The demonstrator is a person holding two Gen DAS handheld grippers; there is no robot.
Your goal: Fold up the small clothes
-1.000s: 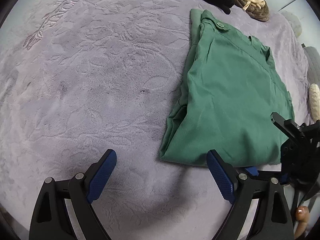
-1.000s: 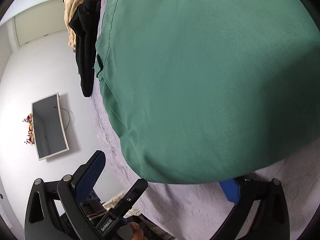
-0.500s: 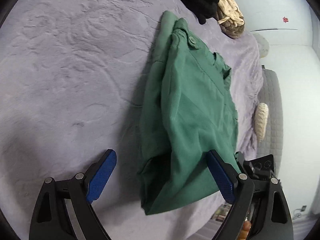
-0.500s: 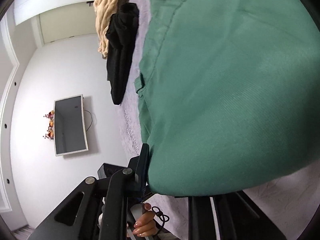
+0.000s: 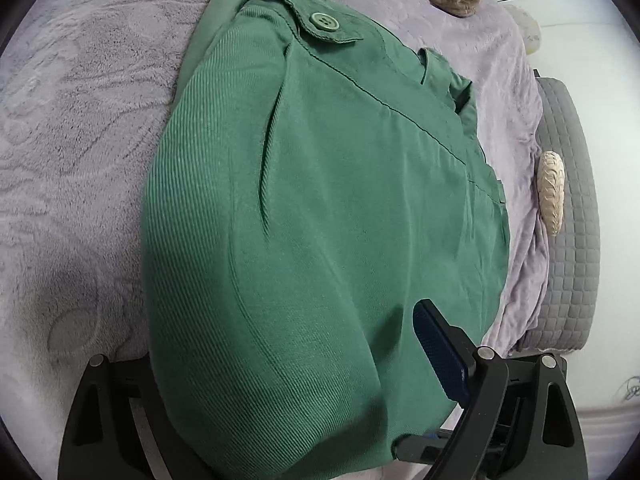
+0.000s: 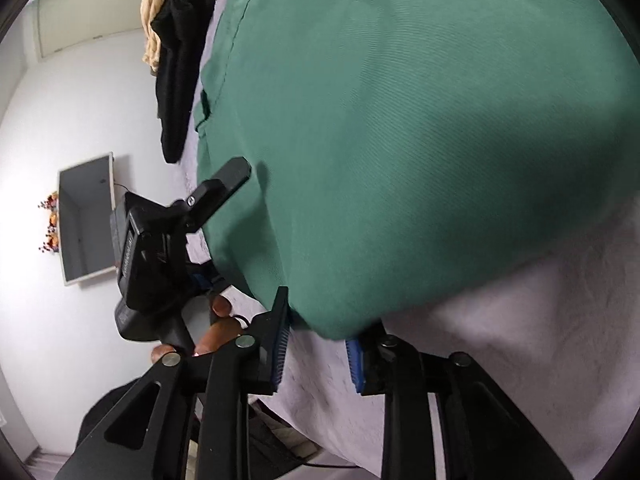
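As the green shorts (image 5: pixel 320 220) need folding, left gripper (image 5: pixel 280 380) gapes astride the hem; right gripper (image 6: pixel 316 352), opening, seemingly has hem between unpressed pads.

You are working over a bed covered by a lilac plush blanket (image 5: pixel 80 128) with an embossed pattern, and the folded green garment (image 5: pixel 320 200) lies flat on it, its buttoned tab toward the far end. At that far end a black garment (image 6: pixel 180 60) and a cream knitted piece (image 6: pixel 154 12) lie heaped together on the blanket, partly hanging over its edge. Along the side of the bed, where the blanket slips off, you can see a grey quilted mattress (image 5: pixel 572 208) with a small cream knitted item (image 5: pixel 551 192) resting at the blanket's edge.
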